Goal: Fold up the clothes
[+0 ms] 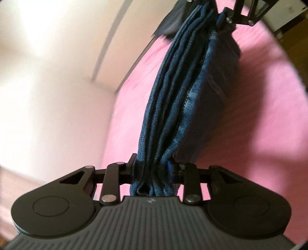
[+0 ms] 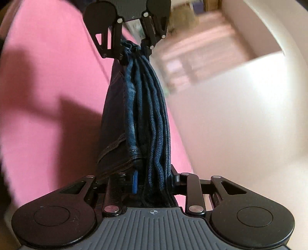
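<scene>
A pair of dark blue jeans [image 1: 184, 92], folded into several layers, hangs stretched in the air between my two grippers above a pink bed sheet [image 1: 259, 96]. My left gripper [image 1: 152, 171] is shut on one end of the folded stack. My right gripper [image 1: 221, 17] shows at the far end in the left wrist view, shut on the other end. In the right wrist view my right gripper [image 2: 154, 182] clamps the jeans [image 2: 148, 107], and my left gripper [image 2: 132, 50] pinches the far end.
The pink sheet [image 2: 48, 86] covers the bed below the jeans. A pale wall [image 1: 48, 86] and the floor lie beyond the bed's edge. A blurred room with pale furniture [image 2: 202, 57] shows past the bed in the right wrist view.
</scene>
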{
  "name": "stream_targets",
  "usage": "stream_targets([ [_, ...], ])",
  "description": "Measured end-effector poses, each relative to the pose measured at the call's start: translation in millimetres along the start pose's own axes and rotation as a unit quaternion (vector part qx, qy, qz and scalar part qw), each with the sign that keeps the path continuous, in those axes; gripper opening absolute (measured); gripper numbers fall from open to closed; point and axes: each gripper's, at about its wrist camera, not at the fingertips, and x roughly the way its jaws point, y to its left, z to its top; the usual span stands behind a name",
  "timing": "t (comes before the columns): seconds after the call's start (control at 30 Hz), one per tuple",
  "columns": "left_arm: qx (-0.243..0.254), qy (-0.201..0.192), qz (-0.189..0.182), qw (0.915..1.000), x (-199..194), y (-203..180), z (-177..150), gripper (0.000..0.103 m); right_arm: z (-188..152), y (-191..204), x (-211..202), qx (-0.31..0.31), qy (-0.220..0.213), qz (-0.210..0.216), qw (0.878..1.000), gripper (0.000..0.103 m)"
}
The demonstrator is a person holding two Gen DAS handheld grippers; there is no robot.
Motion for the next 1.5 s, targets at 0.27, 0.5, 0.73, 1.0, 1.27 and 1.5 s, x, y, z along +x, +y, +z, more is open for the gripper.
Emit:
stream_targets([
  [0.27,-0.036,0.124,-0.05,0.9903,-84,-99,-103,0.026,60,94,26,-0.05,-0.106,0.105,0.988,0.032],
  [0.5,-0.119,0.128,-0.069,0.9821,-120,-152,-120,0.032,33,121,5,-0.003,-0.033,0.163,0.986,0.061],
  [0.73,-0.274,0.128,-0.103,0.9476,-153,-103,-165,0.033,-6,88,-27,0.205,0.063,0.15,0.965,0.069],
  [1.0,-0.502,0.106,-0.054,0.8564,-114,-7,-224,0.037,-32,-9,21,0.547,0.026,0.213,0.809,0.069],
  [1.27,-0.568,0.09,-0.106,0.8111,-18,38,-245,0.036,-41,-23,125,0.667,0.115,0.263,0.687,0.031],
  [1.5,-0.557,0.084,-0.133,0.8158,47,33,-243,0.035,-64,-37,124,0.688,0.064,0.248,0.68,0.019],
])
